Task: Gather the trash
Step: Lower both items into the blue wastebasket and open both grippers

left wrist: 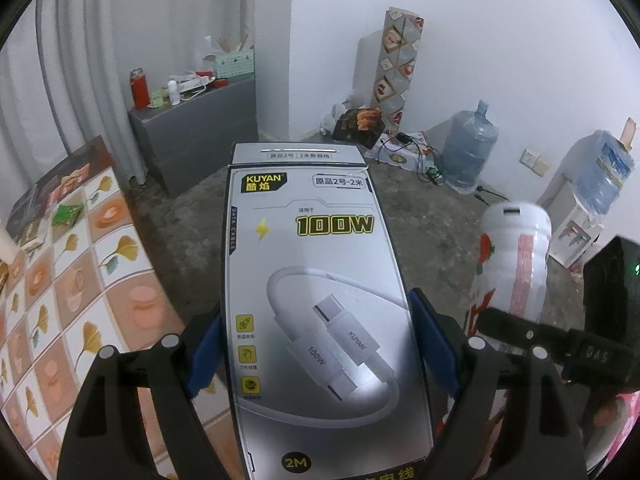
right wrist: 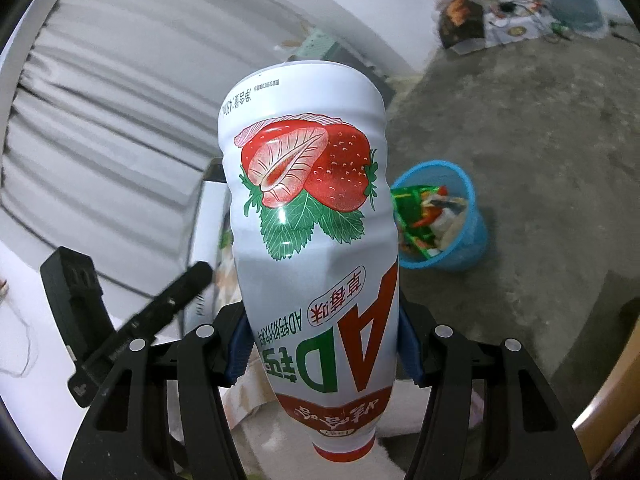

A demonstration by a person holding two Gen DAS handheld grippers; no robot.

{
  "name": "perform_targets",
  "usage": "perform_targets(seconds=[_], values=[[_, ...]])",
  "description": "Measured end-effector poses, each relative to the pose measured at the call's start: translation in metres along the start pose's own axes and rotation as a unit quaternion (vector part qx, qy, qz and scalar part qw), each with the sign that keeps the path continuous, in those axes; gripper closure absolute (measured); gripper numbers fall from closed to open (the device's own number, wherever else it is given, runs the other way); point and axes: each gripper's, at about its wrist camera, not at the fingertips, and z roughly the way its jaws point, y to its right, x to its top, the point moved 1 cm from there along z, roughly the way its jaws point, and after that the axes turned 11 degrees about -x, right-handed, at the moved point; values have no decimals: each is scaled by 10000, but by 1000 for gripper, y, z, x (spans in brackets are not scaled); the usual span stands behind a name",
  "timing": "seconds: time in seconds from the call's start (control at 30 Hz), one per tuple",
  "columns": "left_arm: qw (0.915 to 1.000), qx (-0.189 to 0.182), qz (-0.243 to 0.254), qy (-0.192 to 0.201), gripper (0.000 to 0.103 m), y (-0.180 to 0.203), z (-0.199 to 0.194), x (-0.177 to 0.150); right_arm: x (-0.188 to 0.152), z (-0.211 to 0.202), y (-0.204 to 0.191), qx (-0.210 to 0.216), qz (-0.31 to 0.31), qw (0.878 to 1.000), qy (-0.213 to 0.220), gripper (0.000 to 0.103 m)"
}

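My left gripper (left wrist: 316, 344) is shut on a grey KUYAN 100W data-cable box (left wrist: 312, 280), held out in the air past the patterned table's edge. My right gripper (right wrist: 320, 344) is shut on a white strawberry AD milk bottle (right wrist: 312, 220), held with its base pointing away from me. The bottle also shows in the left wrist view (left wrist: 512, 264), to the right of the box. A blue trash bin (right wrist: 476, 236) with wrappers in it stands on the floor, right of and beyond the bottle.
A table with a flower-patterned cloth (left wrist: 72, 280) is at the left. A grey cabinet (left wrist: 200, 140) with clutter stands by the curtain. Water jugs (left wrist: 468, 148), a dispenser (left wrist: 576, 224), bags and cables lie along the far wall on the concrete floor.
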Motion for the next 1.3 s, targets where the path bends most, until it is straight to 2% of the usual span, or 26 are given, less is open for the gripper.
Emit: perform_targets(seconds=[0.23,0.43,0.53,0.67,0.73,0.8,0.9,0.93,1.0,1.1,1.23,1.3], values=[[9994,-244,-203,-127,21,-20,37,29,17,-33,45,-659,602,9949,478,47],[9948,-528,-589,-644,21,-44,105,44,25,-12,46,-802,883,9926,237,47],[9929,-500,-682,-837,21,-57,135,50,30,26,38,-701,949,9929,-145,47],[9909,-399,-938,-879,21,-78,165,64,45,96,22,-538,1010,9914,-635,47],[9903,-351,-974,-932,20,-86,183,73,53,129,18,-683,1033,9893,-774,45],[9888,-294,-1058,-1008,14,-99,211,81,62,168,21,-849,1024,9867,-936,42],[9861,-70,-1235,-1106,14,-114,239,84,61,223,36,-1255,1081,9777,-1292,36],[9845,-72,-1330,-1137,14,-119,243,82,57,233,42,-1484,1111,9723,-1422,36],[9818,-169,-1506,-1145,14,-124,241,75,48,240,48,-1597,1149,9687,-1513,36],[9834,-364,-1407,-1085,14,-120,226,69,31,228,52,-1578,1161,9696,-1468,36],[9858,-480,-1337,-891,14,-117,198,67,32,209,58,-1668,1074,9716,-1290,36],[9873,-510,-1272,-799,14,-114,184,66,36,212,64,-1640,1083,9722,-1272,36]])
